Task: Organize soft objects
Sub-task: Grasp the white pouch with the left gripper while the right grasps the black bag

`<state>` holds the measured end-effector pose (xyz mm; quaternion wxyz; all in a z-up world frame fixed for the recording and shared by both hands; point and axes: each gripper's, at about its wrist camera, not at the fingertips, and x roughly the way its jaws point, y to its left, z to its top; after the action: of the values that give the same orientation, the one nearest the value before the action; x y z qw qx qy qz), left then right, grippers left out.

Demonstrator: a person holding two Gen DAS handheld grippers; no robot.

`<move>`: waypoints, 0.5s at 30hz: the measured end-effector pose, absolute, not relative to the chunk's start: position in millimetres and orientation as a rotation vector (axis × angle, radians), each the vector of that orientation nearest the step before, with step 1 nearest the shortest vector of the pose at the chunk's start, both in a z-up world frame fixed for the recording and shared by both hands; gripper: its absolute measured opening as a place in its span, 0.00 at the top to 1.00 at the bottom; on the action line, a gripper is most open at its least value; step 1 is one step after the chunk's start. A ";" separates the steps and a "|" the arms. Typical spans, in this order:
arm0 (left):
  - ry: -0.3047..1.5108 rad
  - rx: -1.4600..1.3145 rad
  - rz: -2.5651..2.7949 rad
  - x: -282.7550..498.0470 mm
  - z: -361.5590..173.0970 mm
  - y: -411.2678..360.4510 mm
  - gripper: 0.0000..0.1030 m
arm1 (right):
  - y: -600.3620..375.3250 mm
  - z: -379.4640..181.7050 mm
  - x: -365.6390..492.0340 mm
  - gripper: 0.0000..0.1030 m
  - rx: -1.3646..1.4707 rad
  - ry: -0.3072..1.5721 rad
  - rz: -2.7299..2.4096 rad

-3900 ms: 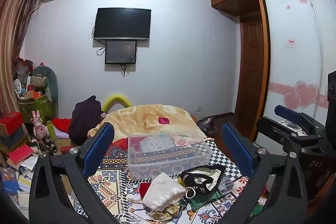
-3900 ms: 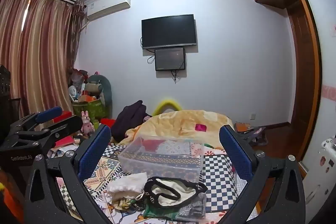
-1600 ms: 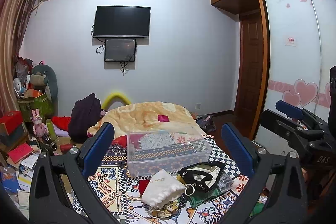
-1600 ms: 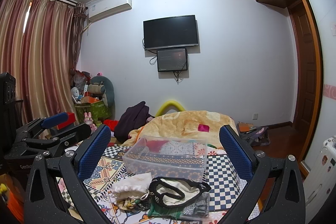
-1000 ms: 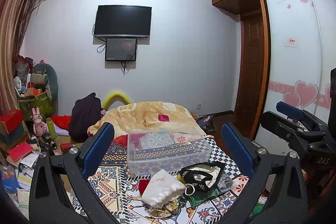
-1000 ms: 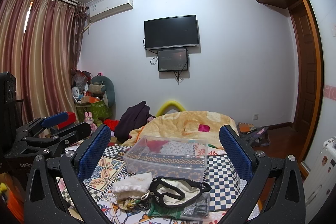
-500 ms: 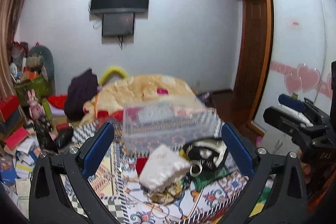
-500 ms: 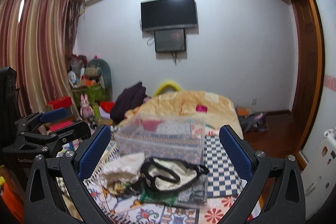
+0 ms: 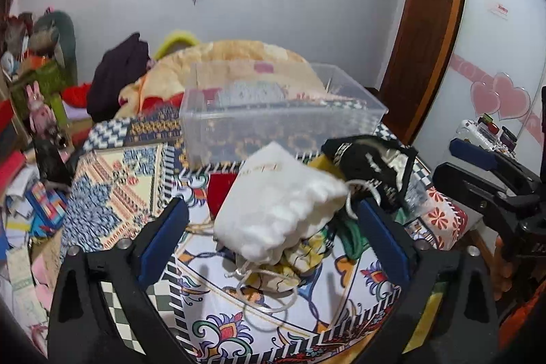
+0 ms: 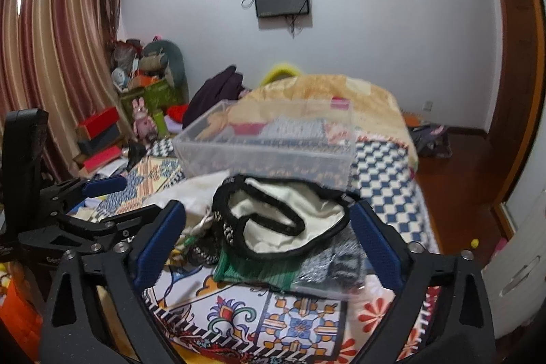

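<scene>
Both grippers over the soft pile, near the bed's front edge

Left gripper (image 9: 273, 234) straddles the white pouch (image 9: 276, 207) mid-frame, right gripper (image 10: 268, 236) the black-trimmed bag (image 10: 290, 220); both tilted down, jaws closing, pads not touching; clear bin (image 9: 279, 111) just behind.

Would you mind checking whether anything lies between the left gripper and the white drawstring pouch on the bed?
Nothing visible does. The white drawstring pouch sits directly ahead of the left gripper, between its closing fingers, which don't touch it yet. Behind it, the clear plastic bin stands open-topped, with no obstacle visible on the way.
</scene>
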<state>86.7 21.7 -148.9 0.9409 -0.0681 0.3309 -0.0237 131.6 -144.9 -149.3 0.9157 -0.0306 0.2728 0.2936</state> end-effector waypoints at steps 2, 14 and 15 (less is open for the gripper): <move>0.701 -0.153 -0.058 89.4 -157.4 26.0 0.16 | -141.2 -154.9 134.1 0.18 -0.070 0.584 0.618; 0.727 -0.175 -0.084 98.1 -175.5 32.9 0.58 | -117.7 -181.9 155.5 0.62 -0.095 0.694 0.669; 0.724 -0.177 -0.085 98.1 -174.6 33.3 0.59 | -117.6 -182.8 156.1 0.65 -0.092 0.701 0.676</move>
<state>98.1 33.3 -174.6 0.9306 -0.0862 0.3533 -0.0416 156.1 -117.6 -182.8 0.8829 -0.0441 0.3366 0.3245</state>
